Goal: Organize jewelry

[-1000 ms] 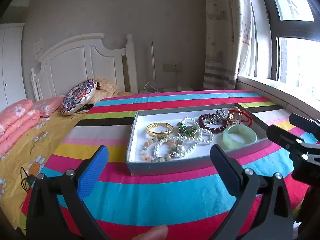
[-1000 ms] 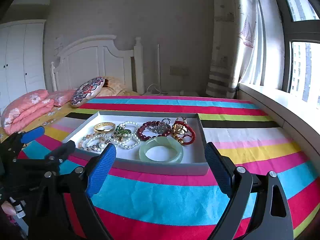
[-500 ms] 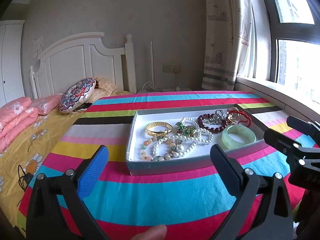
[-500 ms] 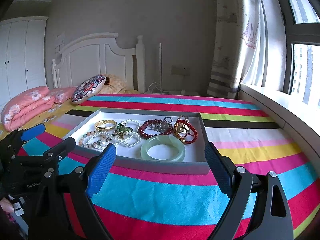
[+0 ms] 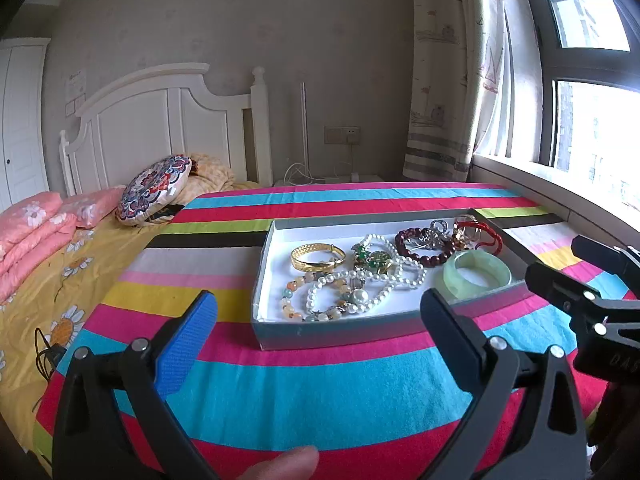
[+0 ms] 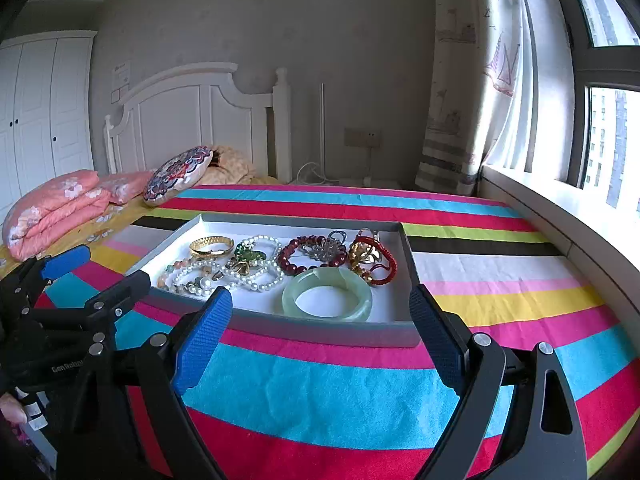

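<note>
The left gripper [image 5: 318,328] fills the bottom of its own view with its jaws spread wide, holding nothing, its blue pad at lower left. The right gripper [image 6: 320,322] sits low in its frame, jaws equally wide and empty; its dark fingers also show at the right edge of the left view.

Just beyond both, in mid-frame, a shallow grey tray [image 5: 336,332] with a white floor lies on a striped cloth [image 5: 320,392] of pink, cyan, red and yellow bands. Inside it the jewelry is heaped together: a gold bangle [image 5: 318,258] toward the left, a pearl strand [image 5: 368,280] looped through the middle (tangled with a green brooch [image 5: 372,258]), a dark red bead bracelet [image 5: 420,246] behind, a red cord bracelet [image 6: 376,260] at the far right, and a pale green jade bangle [image 6: 327,295] nearest the front wall.

At upper left stand a white headboard [image 6: 188,120], a round patterned cushion [image 6: 178,174] and folded pink bedding [image 6: 56,208]; a window [image 6: 608,140] and a curtain [image 6: 464,80] occupy the right.
</note>
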### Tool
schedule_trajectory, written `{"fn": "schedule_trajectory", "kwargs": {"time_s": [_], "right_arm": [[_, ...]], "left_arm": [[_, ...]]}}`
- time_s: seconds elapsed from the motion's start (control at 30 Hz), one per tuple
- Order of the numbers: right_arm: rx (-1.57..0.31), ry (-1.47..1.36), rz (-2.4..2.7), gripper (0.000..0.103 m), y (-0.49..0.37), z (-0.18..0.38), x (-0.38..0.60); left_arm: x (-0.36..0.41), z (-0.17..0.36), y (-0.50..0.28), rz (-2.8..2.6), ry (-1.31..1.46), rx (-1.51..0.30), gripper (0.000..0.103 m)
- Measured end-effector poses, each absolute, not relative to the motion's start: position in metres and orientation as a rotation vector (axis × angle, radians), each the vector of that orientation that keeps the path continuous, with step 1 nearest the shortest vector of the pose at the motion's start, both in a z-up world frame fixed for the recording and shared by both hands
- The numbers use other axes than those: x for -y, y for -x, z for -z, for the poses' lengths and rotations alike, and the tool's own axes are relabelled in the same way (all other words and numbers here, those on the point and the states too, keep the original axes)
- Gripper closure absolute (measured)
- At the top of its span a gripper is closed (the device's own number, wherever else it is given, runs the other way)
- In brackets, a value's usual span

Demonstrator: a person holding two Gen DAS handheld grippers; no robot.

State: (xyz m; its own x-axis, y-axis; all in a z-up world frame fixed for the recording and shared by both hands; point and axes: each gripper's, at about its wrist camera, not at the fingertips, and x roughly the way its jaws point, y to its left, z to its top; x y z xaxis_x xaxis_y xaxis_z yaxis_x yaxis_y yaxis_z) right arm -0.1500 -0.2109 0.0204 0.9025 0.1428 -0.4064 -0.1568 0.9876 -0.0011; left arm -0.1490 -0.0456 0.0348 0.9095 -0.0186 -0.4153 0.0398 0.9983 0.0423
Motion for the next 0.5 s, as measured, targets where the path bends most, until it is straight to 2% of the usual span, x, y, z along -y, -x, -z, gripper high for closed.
{"fn": "schedule_trajectory", "kwargs": {"time_s": [0.5], "right_arm": [[-0.418, 0.035, -0.156, 0.017, 0.1500, -0.0201, 0.2106]], "left_arm": [[0.0453, -0.0347, 0.1492, 0.030, -0.049, -0.427, 0.002]]}}
